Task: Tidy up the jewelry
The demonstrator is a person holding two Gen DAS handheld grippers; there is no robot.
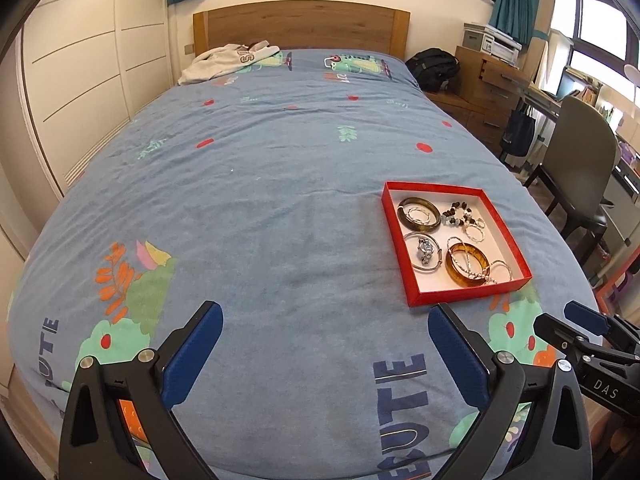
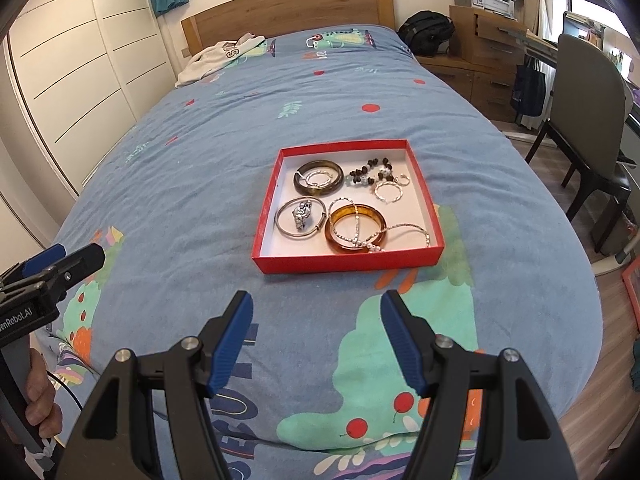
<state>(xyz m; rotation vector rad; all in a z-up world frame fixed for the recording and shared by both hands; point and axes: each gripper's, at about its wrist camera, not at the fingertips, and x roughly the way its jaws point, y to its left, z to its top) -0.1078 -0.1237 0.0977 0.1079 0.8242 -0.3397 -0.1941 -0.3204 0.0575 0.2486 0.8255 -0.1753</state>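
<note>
A red tray [image 2: 348, 261] [image 1: 416, 276] with a white floor lies on the blue bedspread. It holds a dark bangle [image 2: 319, 178] [image 1: 418, 214], an amber bangle [image 2: 355, 227] [image 1: 467, 265], a silver bangle [image 2: 299, 217], a bead bracelet [image 2: 370, 171] and silver chains [image 2: 404, 229]. My right gripper [image 2: 316, 312] stands open above the bedspread, just short of the tray's near wall, nothing between its fingers. My left gripper [image 1: 325, 322] is wide open and empty, to the left of the tray. Each gripper shows at the other view's edge.
A grey-white garment [image 1: 228, 60] lies by the wooden headboard [image 1: 300, 24]. Wardrobe doors [image 1: 80, 80] run along the bed's left side. To the right stand a chair [image 2: 592, 136], a desk with drawers [image 2: 488, 40] and a black backpack [image 2: 428, 30]. A hand [image 2: 40, 396] holds the left gripper's handle.
</note>
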